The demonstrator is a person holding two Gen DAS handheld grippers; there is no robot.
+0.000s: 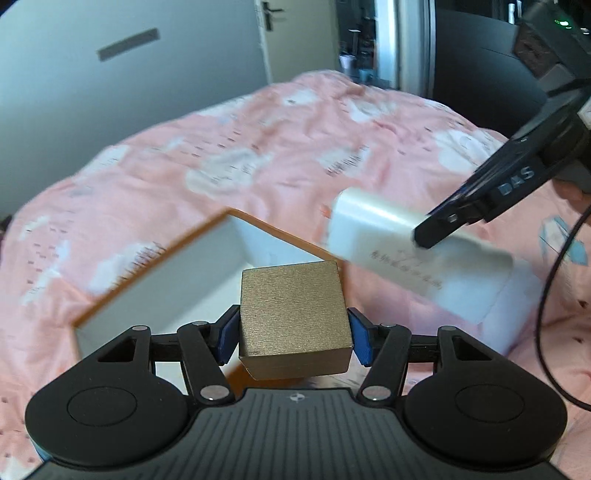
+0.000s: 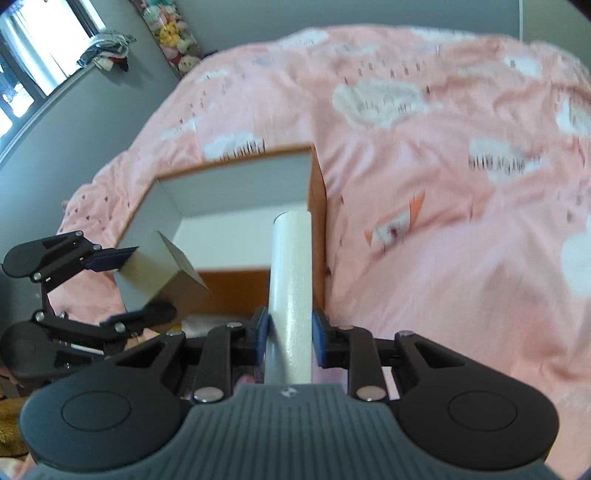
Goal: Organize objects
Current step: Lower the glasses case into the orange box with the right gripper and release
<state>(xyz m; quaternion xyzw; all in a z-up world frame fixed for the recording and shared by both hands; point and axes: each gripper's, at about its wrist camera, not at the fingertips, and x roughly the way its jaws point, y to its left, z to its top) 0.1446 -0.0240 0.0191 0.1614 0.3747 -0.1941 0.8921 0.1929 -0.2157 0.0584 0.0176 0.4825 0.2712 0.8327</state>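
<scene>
While both tongs grip, cube (image 1: 293, 317) and tube (image 2: 291, 295) hang above the box rim (image 2: 258, 157).

Soft daylight, bright window (image 2: 33, 55) glare, motion-blurred bedspread (image 1: 258, 155), fisheye-bent edges

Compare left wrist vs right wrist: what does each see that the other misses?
Left wrist only: a door in the grey wall, a black cable, and small print on the side of the white tube.

Right wrist only: a window, plush toys, and the tube's end face.

Both: the pink bedspread, the open white-lined box, the left gripper shut on the bronze cube, and the right gripper shut on the tube.
</scene>
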